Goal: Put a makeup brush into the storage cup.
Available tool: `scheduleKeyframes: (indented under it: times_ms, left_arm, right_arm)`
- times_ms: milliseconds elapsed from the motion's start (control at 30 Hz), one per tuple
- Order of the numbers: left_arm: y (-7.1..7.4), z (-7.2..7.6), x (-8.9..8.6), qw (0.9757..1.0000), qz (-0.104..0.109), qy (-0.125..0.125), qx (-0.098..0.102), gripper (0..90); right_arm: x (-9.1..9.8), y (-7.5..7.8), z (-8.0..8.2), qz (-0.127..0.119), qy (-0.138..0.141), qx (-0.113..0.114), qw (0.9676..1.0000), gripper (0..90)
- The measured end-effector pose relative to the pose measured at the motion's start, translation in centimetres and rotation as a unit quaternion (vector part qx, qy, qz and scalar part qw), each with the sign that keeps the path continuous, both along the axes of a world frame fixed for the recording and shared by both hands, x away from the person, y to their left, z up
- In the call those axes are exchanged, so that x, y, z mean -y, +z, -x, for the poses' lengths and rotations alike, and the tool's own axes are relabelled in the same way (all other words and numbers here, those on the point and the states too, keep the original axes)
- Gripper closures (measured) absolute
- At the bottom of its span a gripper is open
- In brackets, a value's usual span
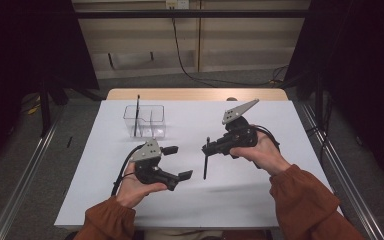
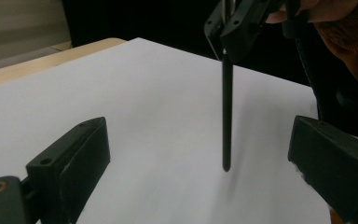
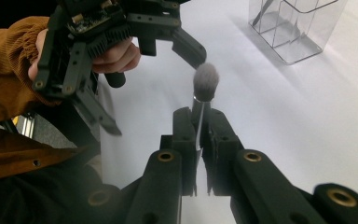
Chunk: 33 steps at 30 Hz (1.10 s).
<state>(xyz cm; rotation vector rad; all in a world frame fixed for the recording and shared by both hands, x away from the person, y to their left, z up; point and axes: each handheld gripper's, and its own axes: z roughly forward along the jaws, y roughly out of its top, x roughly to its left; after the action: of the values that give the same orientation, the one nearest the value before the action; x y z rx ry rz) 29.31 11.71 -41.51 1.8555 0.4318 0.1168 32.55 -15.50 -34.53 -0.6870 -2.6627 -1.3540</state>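
The right tool (image 1: 211, 146) is pinching a makeup brush (image 1: 206, 161) near its head end, its two black jaws pressed together on the shiny ferrule just below the bristles. In the right gripper view the brush (image 3: 204, 86) shows a soft, rounded tuft of grey-white bristles, darker at the base, rising above the jaw tips. Below the grip hangs a slim, straight black handle that narrows slightly to a rounded end. In the left gripper view that handle (image 2: 226, 116) stands close to upright, its lower tip hanging just above the white worktop (image 2: 144, 93) and casting a faint shadow there; whether the tip touches the surface cannot be told.

In the high view the brush hangs over the middle of the worktop (image 1: 260, 200), between the two hands and well apart from the clear plastic organiser (image 1: 145, 121) at the far left, in which another thin dark brush (image 1: 137, 114) stands leaning.

The left tool (image 1: 177, 161) is spread wide with nothing between its jaws, held low and just beside the hanging handle, facing it.
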Motion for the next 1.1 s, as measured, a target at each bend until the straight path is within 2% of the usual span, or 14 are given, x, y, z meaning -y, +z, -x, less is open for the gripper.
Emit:
scheduleKeyframes:
  times_ms: [67,167,300,333,400,467,533,600,767,833,900,1033,1100]
  left_arm:
    - [-0.1,0.1,0.4,1.0,-0.005,-0.006,0.004,8.7]
    - [-0.3,0.0,0.9,1.0,-0.003,-0.004,0.001,8.8]
    - [-0.5,-0.2,1.5,0.9999,-0.008,-0.013,0.0,13.5]
    - [-0.5,-0.2,1.7,0.9998,-0.007,-0.017,-0.001,15.7]
    - [-0.5,-0.2,2.0,0.9998,-0.004,-0.018,0.007,27.0]
    - [-0.6,-0.2,2.4,0.9998,-0.008,-0.018,0.007,28.4]
    - [-0.6,-0.2,2.7,0.9997,-0.008,-0.022,0.005,36.5]
    - [-0.7,-0.3,2.8,0.9998,-0.003,-0.02,0.002,38.9]
    - [-0.7,-0.5,2.8,0.9997,0.005,-0.023,0.002,57.2]
    - [-0.7,-0.5,2.7,0.9996,0.005,-0.026,0.0,58.9]
    - [-0.7,-0.5,2.6,0.9998,0.007,-0.02,-0.001,64.1]
    - [-0.8,-0.6,2.6,0.9996,0.013,-0.026,-0.007,72.6]
    - [-0.9,-0.6,2.6,0.9995,0.015,-0.025,-0.01,73.3]
  right_arm:
    - [-0.2,0.0,0.0,0.004,0.003,-0.001,1.0,84.3]
    - [-0.4,0.0,0.0,0.004,0.003,0.0,1.0,84.3]
    - [-0.4,0.0,-0.1,-0.008,-0.001,0.008,0.9999,84.3]
    - [-0.4,0.0,-0.1,-0.01,-0.001,0.007,0.9999,84.3]
    - [-0.5,-0.1,-0.1,-0.008,0.001,0.008,0.9999,84.3]
    - [-0.7,-0.1,-0.1,-0.01,0.002,0.007,0.9999,84.3]
    - [-0.9,-0.2,0.0,-0.011,0.003,0.006,0.9999,84.3]
    - [-1.1,-0.2,0.0,-0.011,0.006,0.006,0.9999,84.3]
    - [-1.3,-0.3,0.0,-0.015,0.006,0.007,0.9998,84.3]
    - [-1.5,-0.5,0.0,-0.016,0.009,0.006,0.9998,84.2]
    - [-1.7,-0.7,-0.1,-0.017,0.009,0.006,0.9998,84.3]
    - [-2.0,-0.9,-0.1,-0.019,0.011,0.005,0.9997,84.2]
    - [-2.2,-1.0,0.0,-0.02,0.013,0.006,0.9997,84.2]
